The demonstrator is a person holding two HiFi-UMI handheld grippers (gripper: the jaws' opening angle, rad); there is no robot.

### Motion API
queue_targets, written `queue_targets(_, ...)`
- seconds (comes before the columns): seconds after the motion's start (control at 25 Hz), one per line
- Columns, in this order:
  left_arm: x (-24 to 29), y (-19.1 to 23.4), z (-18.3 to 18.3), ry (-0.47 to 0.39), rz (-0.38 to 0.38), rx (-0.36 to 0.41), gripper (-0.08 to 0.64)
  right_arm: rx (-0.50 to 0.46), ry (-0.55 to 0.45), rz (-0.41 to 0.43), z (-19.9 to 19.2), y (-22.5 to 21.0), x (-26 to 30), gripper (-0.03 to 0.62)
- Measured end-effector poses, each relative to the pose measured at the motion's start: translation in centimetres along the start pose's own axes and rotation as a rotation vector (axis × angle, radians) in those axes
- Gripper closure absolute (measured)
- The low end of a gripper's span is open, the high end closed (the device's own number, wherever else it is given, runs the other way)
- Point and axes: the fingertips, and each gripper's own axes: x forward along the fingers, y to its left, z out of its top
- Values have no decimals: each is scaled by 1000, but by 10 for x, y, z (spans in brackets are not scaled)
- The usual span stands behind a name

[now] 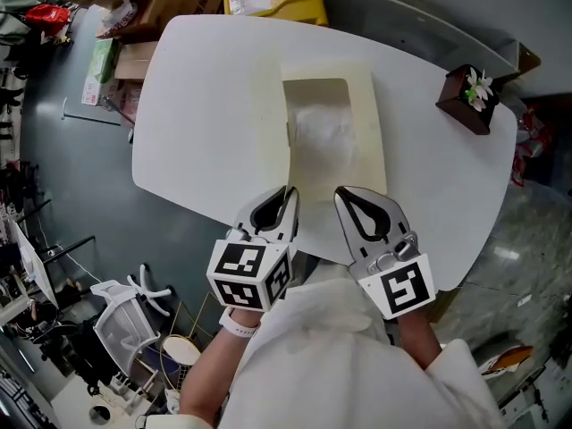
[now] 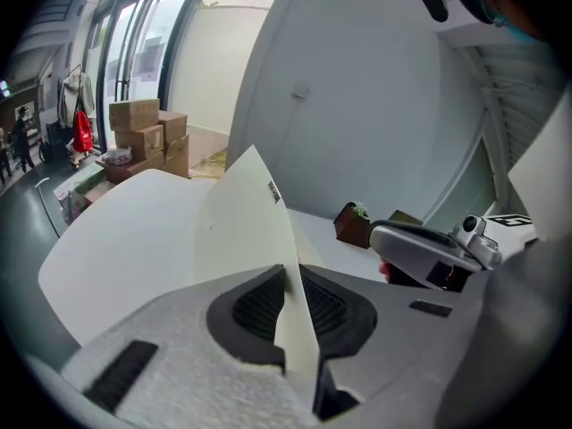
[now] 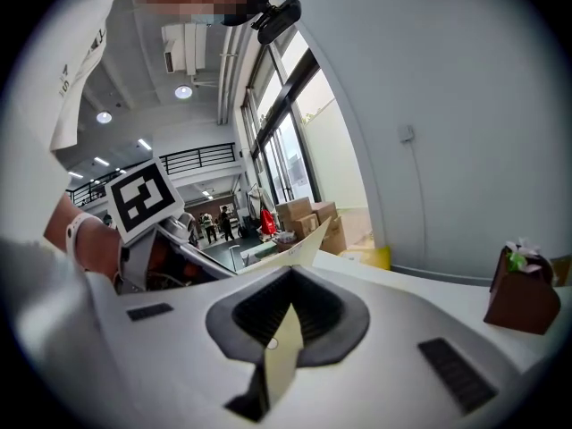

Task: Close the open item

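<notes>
Left gripper (image 1: 284,199): clenched on raised lid (image 1: 239,123) edge | right gripper (image 1: 350,202): clenched on cream case (image 1: 362,105) near edge, mid-table (image 1: 192,52) | technique: swing lid rightward over tray, base pinned, edges aligned.

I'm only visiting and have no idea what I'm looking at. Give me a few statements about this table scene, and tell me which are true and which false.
1. The left gripper and the right gripper each pinch a sheet of the cream folder. True.
2. The folder lies shut flat. False: its left cover stands raised off the table.
3. The brown box with a flower stands between the grippers. False: it stands near the table's far right edge.
4. The table has a white top. True.
</notes>
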Motion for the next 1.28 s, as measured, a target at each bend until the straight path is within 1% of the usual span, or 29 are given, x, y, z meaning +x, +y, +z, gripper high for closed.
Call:
queue_targets(0.12,11,-13,0,26,-36,17,526,13,0,-26,0,-8,-5,578)
queue_targets(0.36,43,-42,-6,92,-120,53,525,48,19,-87,-15,-34,-15,578)
queue_targets(0.56,66,-58,-10,137,-166,72,522,59,22,-128,-24,-54,-19,578)
queue_targets(0.72,81,-69,-17,173,-194,79,520,65,23,-159,-31,-68,-24,577)
queue_targets(1.0,107,-81,-29,222,-243,79,512,88,34,-187,-43,-85,-25,578)
queue_targets(1.28,131,-86,-41,257,-251,82,508,104,54,-199,-55,-102,-24,578)
